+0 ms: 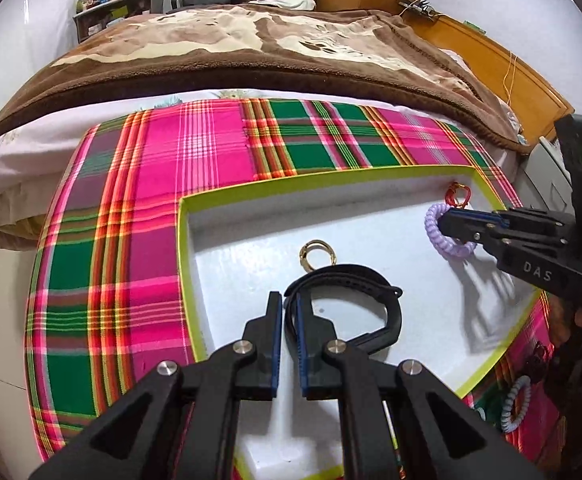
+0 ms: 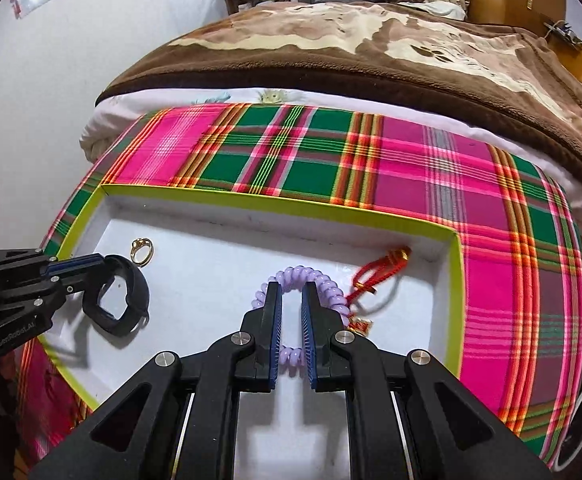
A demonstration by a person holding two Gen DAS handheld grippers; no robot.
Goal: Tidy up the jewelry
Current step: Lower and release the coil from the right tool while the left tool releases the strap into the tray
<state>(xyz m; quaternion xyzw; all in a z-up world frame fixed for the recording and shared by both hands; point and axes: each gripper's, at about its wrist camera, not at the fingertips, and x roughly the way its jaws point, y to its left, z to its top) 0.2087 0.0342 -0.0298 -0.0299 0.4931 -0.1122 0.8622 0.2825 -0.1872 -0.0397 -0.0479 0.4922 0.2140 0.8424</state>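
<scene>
A white tray with a lime-green rim (image 1: pixel 323 182) (image 2: pixel 251 202) lies on a plaid cloth. My left gripper (image 1: pixel 289 298) (image 2: pixel 105 262) is shut on a black strap band (image 1: pixel 391 308) (image 2: pixel 139 280), low over the tray's left part. Just beyond the band, a gold ring (image 1: pixel 315 254) (image 2: pixel 142 251) lies on the tray floor. My right gripper (image 2: pixel 291 286) (image 1: pixel 445 222) is shut on a purple spiral coil band (image 2: pixel 303 272) (image 1: pixel 431 220), over the tray's right part. A red knotted cord (image 2: pixel 375 276) (image 1: pixel 457 194) lies in the far right corner.
The pink and green plaid cloth (image 1: pixel 139 200) (image 2: pixel 451 184) covers the bed's near edge. A pale blue spiral band (image 1: pixel 515 404) lies on it, outside the tray's right rim. A brown blanket (image 1: pixel 251 40) covers the bed behind.
</scene>
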